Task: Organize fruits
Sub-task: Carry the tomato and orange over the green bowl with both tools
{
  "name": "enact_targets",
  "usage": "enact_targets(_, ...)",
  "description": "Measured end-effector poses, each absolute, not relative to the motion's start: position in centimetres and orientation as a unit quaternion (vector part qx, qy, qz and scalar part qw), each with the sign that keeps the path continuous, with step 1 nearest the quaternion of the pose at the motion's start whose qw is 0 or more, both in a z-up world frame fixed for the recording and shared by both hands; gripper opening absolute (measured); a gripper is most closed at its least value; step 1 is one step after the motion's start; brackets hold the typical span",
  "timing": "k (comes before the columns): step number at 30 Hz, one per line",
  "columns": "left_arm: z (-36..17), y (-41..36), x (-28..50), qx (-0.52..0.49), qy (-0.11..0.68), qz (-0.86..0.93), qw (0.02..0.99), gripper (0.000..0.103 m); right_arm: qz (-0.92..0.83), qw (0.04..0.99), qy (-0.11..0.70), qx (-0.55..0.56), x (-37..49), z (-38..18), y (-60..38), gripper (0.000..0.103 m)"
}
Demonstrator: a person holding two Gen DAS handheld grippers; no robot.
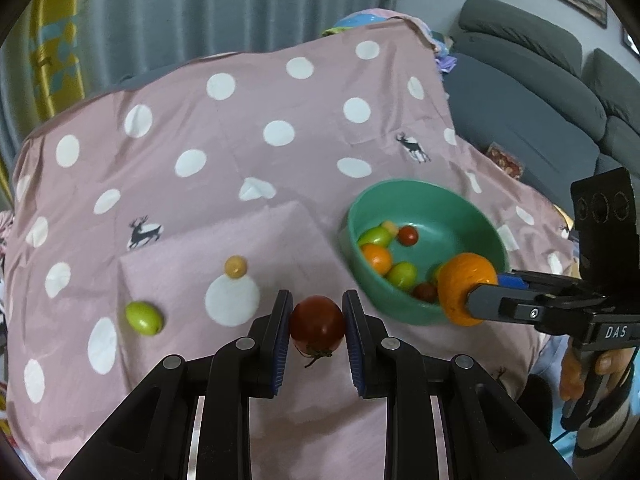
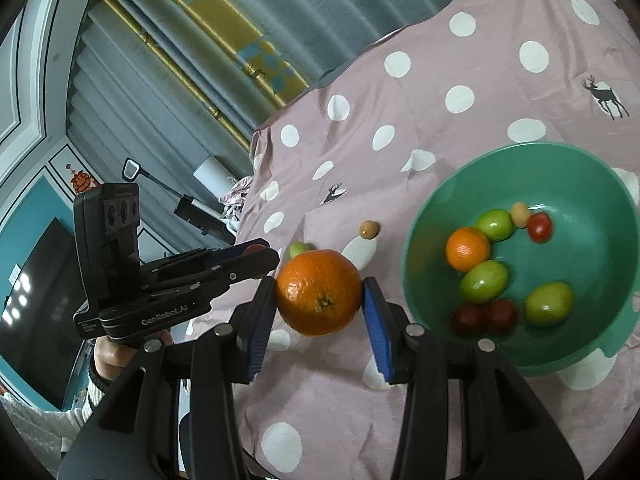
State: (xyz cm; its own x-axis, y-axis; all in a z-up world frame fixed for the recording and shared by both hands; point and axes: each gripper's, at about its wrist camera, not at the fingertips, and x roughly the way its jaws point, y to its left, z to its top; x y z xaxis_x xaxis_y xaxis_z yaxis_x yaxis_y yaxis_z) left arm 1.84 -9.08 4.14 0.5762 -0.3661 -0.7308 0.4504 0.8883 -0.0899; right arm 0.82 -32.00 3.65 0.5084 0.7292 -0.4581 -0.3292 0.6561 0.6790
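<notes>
My left gripper point(image 1: 317, 326) is shut on a red tomato point(image 1: 317, 323), stem toward the camera, held above the pink dotted cloth point(image 1: 240, 160). My right gripper point(image 2: 320, 300) is shut on a large orange point(image 2: 319, 292), which hangs by the near-left rim of the green bowl point(image 2: 420, 240). In the left wrist view that orange point(image 1: 466, 288) sits over the bowl's point(image 1: 400, 312) near rim. Inside the bowl lie several fruits: green ones, a small orange point(image 2: 467, 249) and red tomatoes. On the cloth rest a green fruit point(image 1: 144, 317) and a small tan fruit point(image 1: 235, 266).
A grey sofa point(image 1: 540, 92) stands beyond the cloth's right edge, with a snack packet point(image 1: 505, 160) on it. Curtains point(image 1: 200, 8) hang behind. A hand point(image 1: 576, 372) grips the right tool, and another hand point(image 2: 116, 354) holds the left one.
</notes>
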Motion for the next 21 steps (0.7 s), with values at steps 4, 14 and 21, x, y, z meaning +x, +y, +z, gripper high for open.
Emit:
enact_targets(4,4.4,-10.5,2.1,0.056,0.395,-0.241,0.885,0.026,0.311,0.831,0.376,0.267,0.9,3.5,-32.8,0.044)
enact_targets(14,4.5,-13.5,3.1,0.068,0.393,-0.267,0.877,0.026,0.282,0.838,0.370,0.283,0.8,2.8,-35.5,0.044)
enact_targets(21,4.3,-15.6,3.7,0.076,0.395,-0.282,0.871,0.026,0.264,0.841,0.371,0.292,0.8,2.1,-36.9,0.044)
